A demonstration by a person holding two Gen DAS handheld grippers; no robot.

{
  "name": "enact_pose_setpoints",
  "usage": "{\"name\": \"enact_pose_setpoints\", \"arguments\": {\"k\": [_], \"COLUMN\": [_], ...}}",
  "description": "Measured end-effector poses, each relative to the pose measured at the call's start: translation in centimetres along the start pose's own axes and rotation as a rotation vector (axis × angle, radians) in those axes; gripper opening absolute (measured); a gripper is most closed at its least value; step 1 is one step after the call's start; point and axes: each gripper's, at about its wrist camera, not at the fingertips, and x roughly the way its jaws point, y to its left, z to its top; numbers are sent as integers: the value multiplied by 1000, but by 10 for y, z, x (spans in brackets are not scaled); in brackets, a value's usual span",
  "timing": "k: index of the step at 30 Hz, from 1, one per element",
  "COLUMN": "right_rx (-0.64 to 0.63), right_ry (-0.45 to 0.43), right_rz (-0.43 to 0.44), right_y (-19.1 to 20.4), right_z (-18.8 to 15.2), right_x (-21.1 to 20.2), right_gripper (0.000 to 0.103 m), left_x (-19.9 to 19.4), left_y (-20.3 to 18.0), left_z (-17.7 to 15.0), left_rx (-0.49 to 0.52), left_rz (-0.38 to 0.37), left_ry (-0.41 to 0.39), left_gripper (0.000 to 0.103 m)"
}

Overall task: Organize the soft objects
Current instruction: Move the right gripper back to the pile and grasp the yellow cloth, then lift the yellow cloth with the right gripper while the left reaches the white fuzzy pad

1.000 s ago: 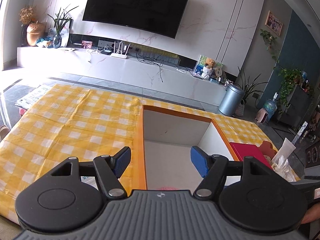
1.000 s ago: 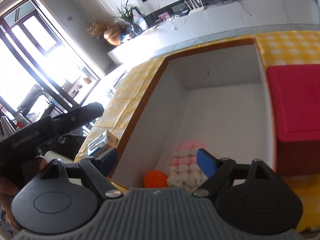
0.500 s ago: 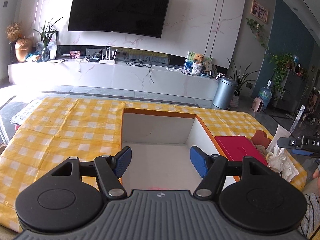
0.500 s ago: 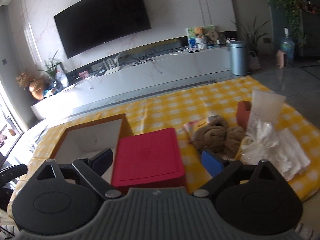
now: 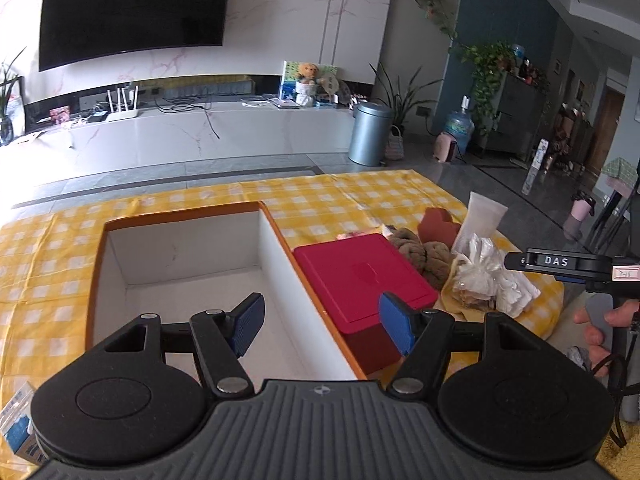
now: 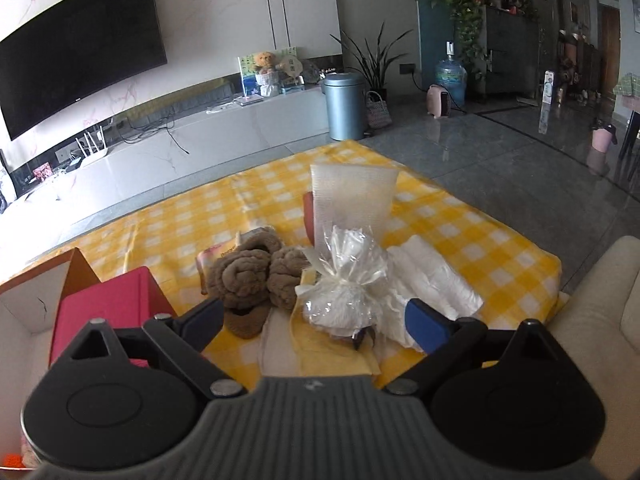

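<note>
An orange-rimmed white box (image 5: 276,236) stands on the yellow checked table, also at the left edge of the right wrist view (image 6: 24,300). A heap of soft things lies to its right: a brown fuzzy plush bundle (image 6: 256,276) (image 5: 424,256), a clear bag of white stuffing (image 6: 348,276) (image 5: 476,272), folded white plastic (image 6: 432,280), and a white foam sheet (image 6: 352,196). My left gripper (image 5: 320,320) is open and empty over the box's right wall. My right gripper (image 6: 312,320) is open and empty just before the bag.
A red lidded box (image 5: 360,276) sits between the white box and the heap, also seen in the right wrist view (image 6: 104,312). A dark red block (image 5: 438,224) stands behind the plush. A small carton (image 5: 16,432) lies at the table's near left. A cream sofa (image 6: 592,320) is at right.
The right gripper swung from over the white box to the right and now faces the heap of soft things. The left gripper turned right, from the box's left rim to its right wall.
</note>
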Motion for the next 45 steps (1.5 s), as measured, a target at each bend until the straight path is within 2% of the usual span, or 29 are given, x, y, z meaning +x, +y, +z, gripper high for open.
{"name": "enact_pose_setpoints", "arguments": {"k": [4, 6, 10, 15, 16, 19, 21, 22, 24, 26, 28, 35, 40, 45], "right_rx": [-2, 18, -4, 3, 9, 10, -20, -29, -43, -49, -51, -1, -3, 62], "right_ry": [74, 105, 225, 318, 335, 416, 412, 410, 396, 391, 381, 286, 276, 245], "right_rz": [9, -18, -69, -137, -145, -104, -108, -102, -91, -75, -51, 95, 183, 353], "right_y": [1, 4, 11, 8, 7, 8, 12, 13, 15, 16, 16, 12, 14, 5], "right_z": [-8, -13, -20, -25, -26, -34, -36, -36, -37, -37, -38, -34, -33, -24], "right_x": [27, 44, 81, 111, 114, 127, 127, 126, 122, 116, 109, 75, 62, 47], "right_gripper": [95, 95, 95, 93, 89, 67, 67, 62, 50, 29, 22, 19, 19, 18], "left_x": [18, 26, 40, 44, 43, 37, 35, 35, 34, 32, 30, 22, 23, 30], "left_y": [-18, -25, -36, -44, -45, -41, -38, -37, -33, -29, -24, -13, -18, -22], "left_z": [3, 5, 10, 17, 17, 14, 10, 8, 5, 2, 0, 0, -1, -4], "left_rx": [32, 36, 80, 155, 158, 131, 105, 92, 77, 68, 55, 18, 32, 49], "left_rz": [-17, -31, -65, -35, -34, -53, -67, -75, -83, -82, -80, -79, -74, -70], "left_ry": [44, 67, 121, 138, 129, 107, 108, 107, 108, 106, 98, 77, 84, 103], "left_gripper": [78, 78, 78, 78, 78, 78, 78, 78, 78, 78, 78, 78, 78, 78]}}
